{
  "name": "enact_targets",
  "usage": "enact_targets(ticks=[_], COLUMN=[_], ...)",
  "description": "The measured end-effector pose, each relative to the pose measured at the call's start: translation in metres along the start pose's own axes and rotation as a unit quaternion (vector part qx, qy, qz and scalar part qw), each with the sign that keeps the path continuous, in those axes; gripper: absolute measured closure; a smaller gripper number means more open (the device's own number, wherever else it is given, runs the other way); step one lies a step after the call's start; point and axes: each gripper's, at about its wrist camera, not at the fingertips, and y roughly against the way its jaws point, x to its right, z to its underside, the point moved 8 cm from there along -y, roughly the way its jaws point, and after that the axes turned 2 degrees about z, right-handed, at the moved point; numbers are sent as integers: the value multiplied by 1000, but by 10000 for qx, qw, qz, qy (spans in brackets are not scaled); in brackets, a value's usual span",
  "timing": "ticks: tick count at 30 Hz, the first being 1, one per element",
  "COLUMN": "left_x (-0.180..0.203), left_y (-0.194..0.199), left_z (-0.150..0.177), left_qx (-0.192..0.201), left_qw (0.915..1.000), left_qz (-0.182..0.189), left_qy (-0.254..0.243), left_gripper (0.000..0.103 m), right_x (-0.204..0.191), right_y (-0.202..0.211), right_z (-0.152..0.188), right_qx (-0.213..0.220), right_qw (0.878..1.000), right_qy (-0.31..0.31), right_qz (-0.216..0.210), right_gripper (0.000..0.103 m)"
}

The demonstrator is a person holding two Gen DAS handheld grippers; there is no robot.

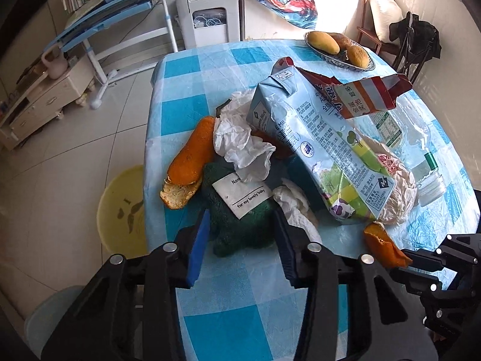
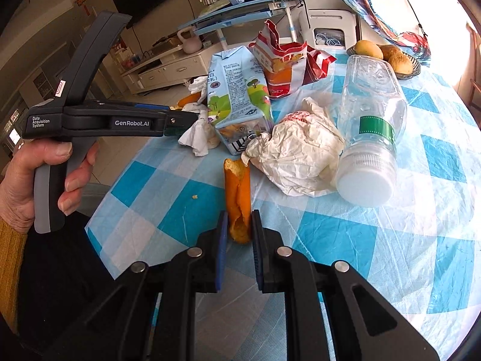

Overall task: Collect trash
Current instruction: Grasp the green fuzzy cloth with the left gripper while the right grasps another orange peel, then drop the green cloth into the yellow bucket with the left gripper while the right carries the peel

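Note:
A pile of trash lies on the blue-checked table [image 1: 210, 325]: a milk carton [image 1: 315, 150], a torn red snack bag [image 1: 369, 96], crumpled tissues [image 1: 243, 144], orange peels [image 1: 189, 162] and a clear plastic bottle [image 2: 369, 126]. My left gripper [image 1: 240, 225] is shut on a dark green cloth [image 1: 240, 228] with a white label. My right gripper [image 2: 239, 225] is shut on a strip of orange peel [image 2: 237, 192] near the table's front; that peel also shows in the left wrist view [image 1: 384, 246].
A dish of mangoes [image 1: 339, 48] stands at the table's far edge. A yellow basin [image 1: 123, 210] sits on the floor left of the table. A crumpled white wrapper [image 2: 297, 153] lies beside the bottle. A desk, cabinet and chair stand around the room.

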Motion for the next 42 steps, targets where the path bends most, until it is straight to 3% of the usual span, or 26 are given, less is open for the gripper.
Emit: enact_targets(ticks=[1, 5, 9, 10, 13, 14, 16, 19, 25, 28, 33, 35, 37, 42], left_x=[2, 5, -5, -8, -11, -8, -2, -2, -12, -19, -11, -4, -5, -11], left_y=[2, 13, 17, 16, 17, 19, 15, 1, -5, -10, -17, -16, -13, 7], left_z=[1, 8, 13, 12, 6, 3, 3, 5, -1, 1, -1, -2, -3, -6], left_qx=[13, -23, -72, -58, 95, 181, 148, -27, 7, -55, -64, -43, 11, 227], left_qw=[10000, 9995, 9998, 10000, 9998, 9996, 9999, 9998, 9963, 9940, 9967, 9975, 9970, 9964], left_qz=[35, 329, 186, 28, -192, -201, -70, -176, 376, 411, 208, 249, 299, 359], left_qy=[-57, -26, -34, -18, 53, 20, -52, 11, 768, 1012, 782, 665, 709, 727], left_gripper=[69, 97, 97, 93, 44, 39, 38, 38, 38, 38, 43, 63, 69, 73], right_x=[0, 0, 0, 0, -1, -2, -3, -4, -4, -4, -4, -4, -4, -5], right_y=[0, 0, -1, -1, -2, -2, -3, -3, -3, -3, -3, -3, -3, -2], right_z=[0, 0, -1, -1, -1, -1, 0, 0, 0, 0, 0, 0, 0, 1], right_qx=[-1, -7, -5, -8, -12, -12, -10, -9, 5, 7, 12, 13, 17, 55], right_qw=[10000, 10000, 10000, 10000, 10000, 10000, 10000, 10000, 10000, 10000, 10000, 10000, 10000, 10000], right_qy=[-3, -12, 4, 10, 19, 25, 28, 30, 16, 14, 17, 13, 16, 34], right_qz=[-4, -13, 15, 22, 49, 59, 65, 63, 27, 22, 22, 20, 26, 69], right_gripper=[87, 87, 87, 87, 86, 86, 86, 85, 84, 84, 84, 84, 84, 84])
